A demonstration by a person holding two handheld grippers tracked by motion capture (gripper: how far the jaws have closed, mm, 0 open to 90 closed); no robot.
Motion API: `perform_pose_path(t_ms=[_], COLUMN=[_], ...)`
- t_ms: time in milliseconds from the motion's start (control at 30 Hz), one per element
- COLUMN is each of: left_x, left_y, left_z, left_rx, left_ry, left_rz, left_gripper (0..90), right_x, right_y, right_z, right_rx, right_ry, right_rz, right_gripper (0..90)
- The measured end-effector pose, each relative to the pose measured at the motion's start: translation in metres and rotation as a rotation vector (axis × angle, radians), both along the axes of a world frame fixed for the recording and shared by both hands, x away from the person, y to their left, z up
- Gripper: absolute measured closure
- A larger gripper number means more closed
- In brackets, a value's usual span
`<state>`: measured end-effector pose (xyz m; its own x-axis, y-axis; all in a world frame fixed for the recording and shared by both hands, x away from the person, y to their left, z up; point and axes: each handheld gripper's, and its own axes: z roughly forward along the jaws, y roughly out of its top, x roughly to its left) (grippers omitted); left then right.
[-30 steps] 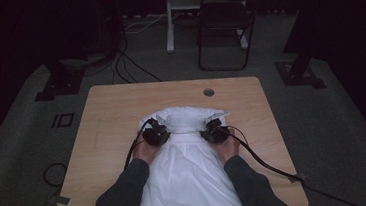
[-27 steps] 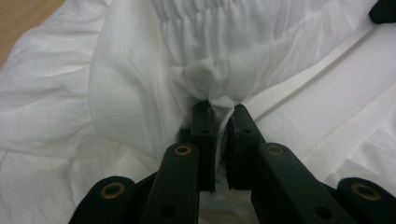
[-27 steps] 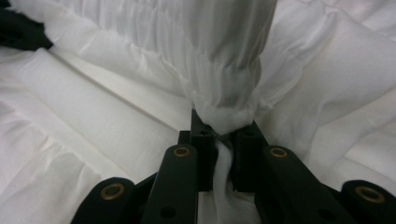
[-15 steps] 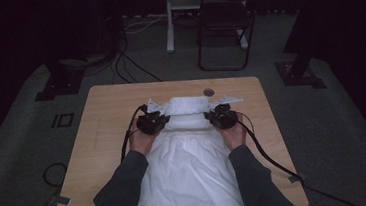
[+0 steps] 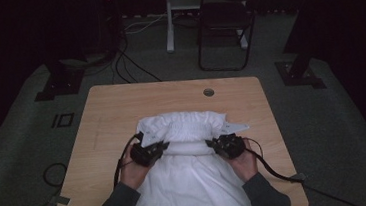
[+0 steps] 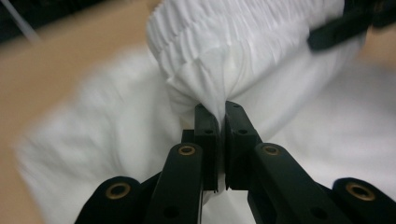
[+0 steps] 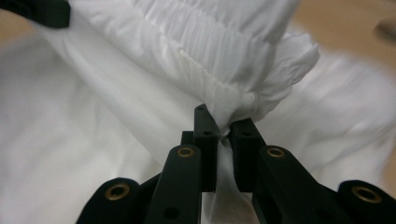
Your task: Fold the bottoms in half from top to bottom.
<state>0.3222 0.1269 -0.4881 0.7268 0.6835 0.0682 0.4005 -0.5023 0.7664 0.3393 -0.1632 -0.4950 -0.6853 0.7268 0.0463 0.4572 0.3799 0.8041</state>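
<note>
The room is dim. A light wooden table [image 5: 121, 113] with a round hole [image 5: 208, 92] stands on grey carpet [image 5: 19, 147]. Far behind it are a dark folding chair [image 5: 224, 29], a white post [image 5: 168, 19] and black cables [image 5: 127, 62].

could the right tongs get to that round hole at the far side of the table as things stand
Probably not yet: the right tongs are shut on the white garment. The bare table toward the hole looks free.

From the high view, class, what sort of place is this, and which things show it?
Probably a recording studio or lab: a lone wooden table on grey carpet, cables across the floor, stand bases, dark surroundings and a folding chair.
</note>
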Motion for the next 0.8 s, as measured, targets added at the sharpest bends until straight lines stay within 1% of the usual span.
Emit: perform_pose_path(t_ms=[67,133,167,233,300,433,500,633,700,767,800], left_x=[-0.004,-0.004,-0.002,0.003,0.012,0.031,0.041,0.058,0.067,0.077,0.081], left_y=[-0.002,-0.003,-0.003,-0.003,-0.001,0.001,0.000,-0.008,-0.012,-0.014,-0.015], left_z=[-0.024,-0.040,-0.046,-0.051,-0.054,-0.055,-0.054,-0.051,-0.051,-0.051,-0.051], left_rx=[0.041,0.067,0.080,0.100,0.105,0.104,0.120,0.174,0.177,0.167,0.167], left_ry=[0.058,0.100,0.107,0.115,0.122,0.118,0.111,0.086,0.078,0.077,0.078], left_rz=[-0.012,-0.016,-0.016,-0.012,-0.011,0.008,0.013,0.032,0.047,0.061,0.070], left_gripper=[85.6,85.6,85.5,85.4,85.3,85.1,84.9,84.8,84.9,84.9,84.8], right_x=[-0.003,-0.004,-0.003,-0.003,-0.003,0.001,0.006,0.022,0.033,0.044,0.050], right_y=[0.002,0.003,0.004,0.007,0.010,0.015,0.016,0.019,0.018,0.017,0.017], right_z=[-0.017,-0.031,-0.036,-0.043,-0.046,-0.048,-0.050,-0.056,-0.057,-0.057,-0.057], right_rx=[-0.023,-0.033,-0.041,-0.046,-0.054,-0.043,-0.036,-0.042,-0.046,-0.071,-0.070], right_ry=[0.041,0.079,0.097,0.117,0.130,0.153,0.162,0.165,0.156,0.123,0.125], right_rz=[0.005,0.011,0.012,0.011,0.012,0.008,0.004,-0.017,-0.028,-0.028,-0.037], right_gripper=[83.7,83.5,83.4,83.3,83.2,82.9,82.9,82.9,82.9,82.9,82.9])
